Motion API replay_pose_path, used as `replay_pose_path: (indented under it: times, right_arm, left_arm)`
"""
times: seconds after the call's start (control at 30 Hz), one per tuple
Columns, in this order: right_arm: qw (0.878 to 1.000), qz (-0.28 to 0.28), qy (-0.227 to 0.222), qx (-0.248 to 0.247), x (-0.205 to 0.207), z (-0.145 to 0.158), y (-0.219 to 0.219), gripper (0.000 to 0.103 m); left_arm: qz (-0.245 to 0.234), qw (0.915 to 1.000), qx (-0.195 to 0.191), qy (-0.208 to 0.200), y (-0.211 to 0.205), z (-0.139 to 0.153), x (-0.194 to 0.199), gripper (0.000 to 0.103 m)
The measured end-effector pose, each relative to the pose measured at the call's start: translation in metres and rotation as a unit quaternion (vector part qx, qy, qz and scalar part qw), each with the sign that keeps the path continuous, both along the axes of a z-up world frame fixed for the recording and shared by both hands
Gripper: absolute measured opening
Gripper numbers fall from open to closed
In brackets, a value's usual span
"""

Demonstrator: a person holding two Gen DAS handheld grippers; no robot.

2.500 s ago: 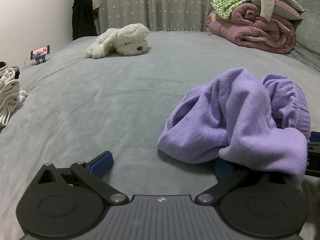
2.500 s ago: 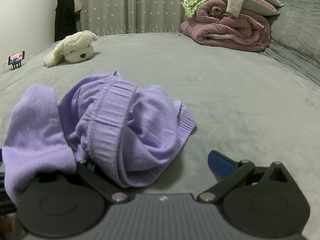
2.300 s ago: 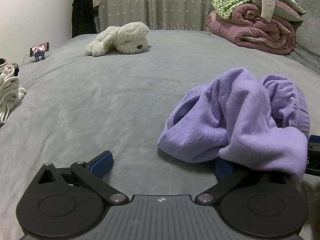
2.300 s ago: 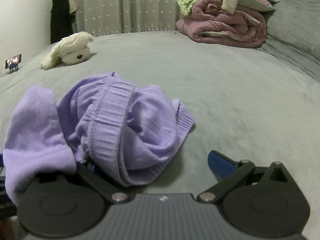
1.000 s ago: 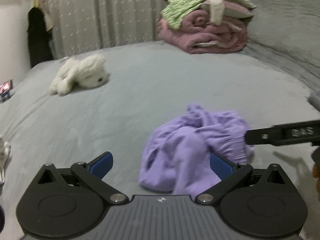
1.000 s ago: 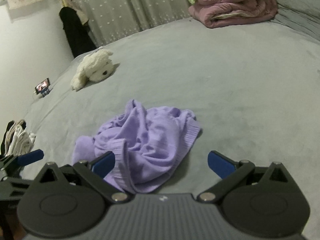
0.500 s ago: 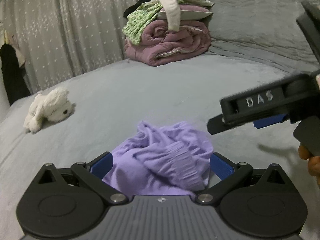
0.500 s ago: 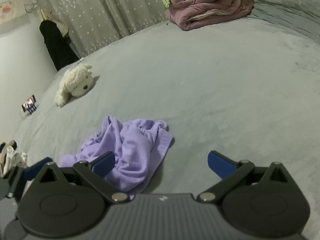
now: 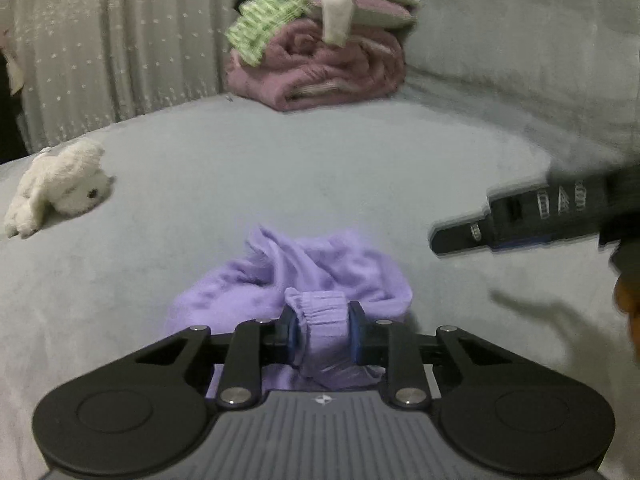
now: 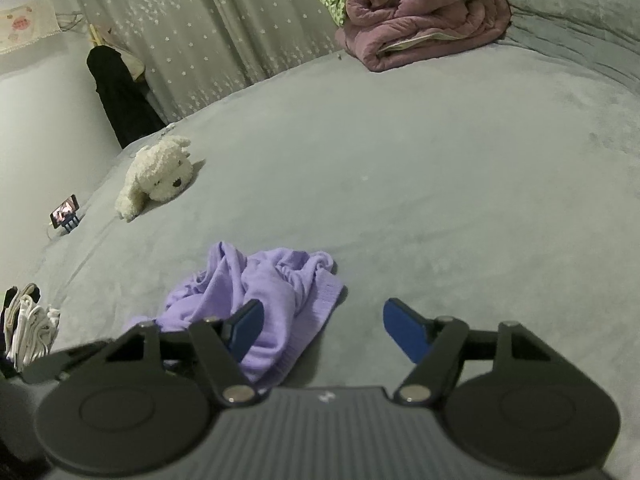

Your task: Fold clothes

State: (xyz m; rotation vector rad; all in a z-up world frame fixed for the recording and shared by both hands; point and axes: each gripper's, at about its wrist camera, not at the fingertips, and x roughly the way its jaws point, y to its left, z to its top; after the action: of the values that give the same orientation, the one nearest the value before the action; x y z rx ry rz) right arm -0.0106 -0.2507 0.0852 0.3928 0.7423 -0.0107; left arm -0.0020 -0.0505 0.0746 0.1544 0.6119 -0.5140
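A crumpled purple garment point(image 9: 320, 268) lies on the grey bed point(image 9: 360, 176). My left gripper point(image 9: 323, 334) is down at its near edge. Its jaws are closing, and both blue pads press a bunched piece of the ribbed elastic band between them. In the right wrist view the same purple garment point(image 10: 272, 280) lies ahead and to the left. My right gripper point(image 10: 324, 330) hovers over it with its jaws closing. Only bare bed shows between them, and the left finger point(image 10: 244, 328) overlaps the cloth's edge. The right gripper point(image 9: 520, 224) also shows blurred at the right of the left wrist view.
A white plush dog point(image 10: 156, 176) lies at the far left. A stack of folded pink and green bedding point(image 10: 420, 28) sits at the back. A phone on a stand point(image 10: 64, 210) and a pile of white clothes point(image 10: 28, 332) are at the bed's left edge.
My left jaws have gone from wide apart to pinching the garment's elastic band. The right jaws have narrowed. The right gripper has shifted right and lower in the left wrist view.
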Motion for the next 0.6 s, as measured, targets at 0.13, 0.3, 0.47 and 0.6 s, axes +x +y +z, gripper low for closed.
replay_pose_path:
  times: [0.13,0.3,0.47,0.6]
  right_arm:
    - [1.000,-0.004,0.000,0.004,0.000,-0.001,-0.004,0.070]
    - [1.000,0.000,0.000,0.004,0.001,-0.002,-0.001,0.070]
    - [1.000,0.020,0.006,0.001,0.003,-0.008,0.009,0.074]
    - [0.999,0.037,0.012,-0.007,0.004,-0.014,0.021,0.077]
  left_arm:
    - [0.042,0.9987,-0.029,-0.007,0.031,0.021,0.002,0.023]
    - [0.118,0.9900,-0.076,-0.016,0.086,0.041,0.007,0.023]
    - [0.200,0.9758,-0.088,-0.015,0.131,0.047,0.018,0.023]
    - [0.279,0.9568,-0.082,-0.004,0.163,0.047,0.031,0.023]
